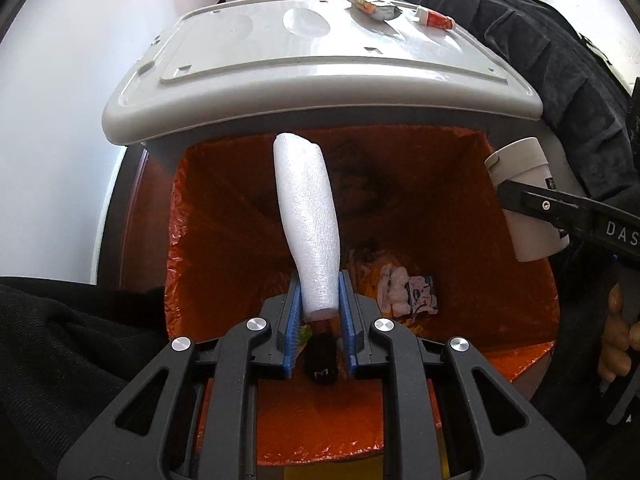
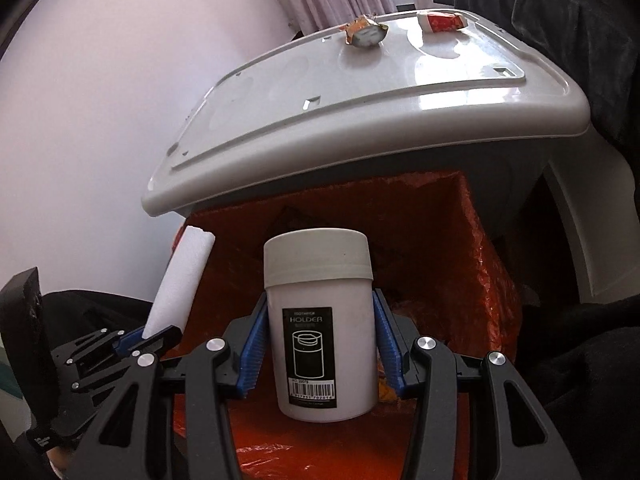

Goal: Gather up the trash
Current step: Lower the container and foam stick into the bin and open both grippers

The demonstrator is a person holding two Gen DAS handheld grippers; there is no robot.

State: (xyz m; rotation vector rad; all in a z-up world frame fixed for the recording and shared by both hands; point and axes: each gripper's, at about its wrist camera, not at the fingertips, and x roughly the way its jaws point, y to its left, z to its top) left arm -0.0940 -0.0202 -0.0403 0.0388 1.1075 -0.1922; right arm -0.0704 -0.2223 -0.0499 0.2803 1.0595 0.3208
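Left gripper [image 1: 319, 312]: squeezes the foam-wrapped bottle [image 1: 308, 220]; its long side points away, over the orange-lined bin [image 1: 224, 240].
Right gripper [image 2: 319, 340]: squeezes the upright toothpick holder [image 2: 320, 332] over the bin.
Lid [image 1: 320, 64]: two wrappers [image 1: 374, 6] on top.

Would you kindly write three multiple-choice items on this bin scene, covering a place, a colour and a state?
1. Where do the two crumpled wrappers lie?
A. on the grey plastic bin lid
B. in the liner
C. in a tool

2. What colour is the bin liner?
A. black
B. orange
C. blue

3. What is the right tool doing?
A. open, holding nothing
B. shut on a foam sleeve
C. shut on the white cylindrical toothpick holder

Answers:
1 A: both crumpled wrappers sit on the grey plastic bin lid.
2 B: the bin liner is orange.
3 C: the right tool grips the white cylindrical toothpick holder; the left tool holds the foam sleeve.
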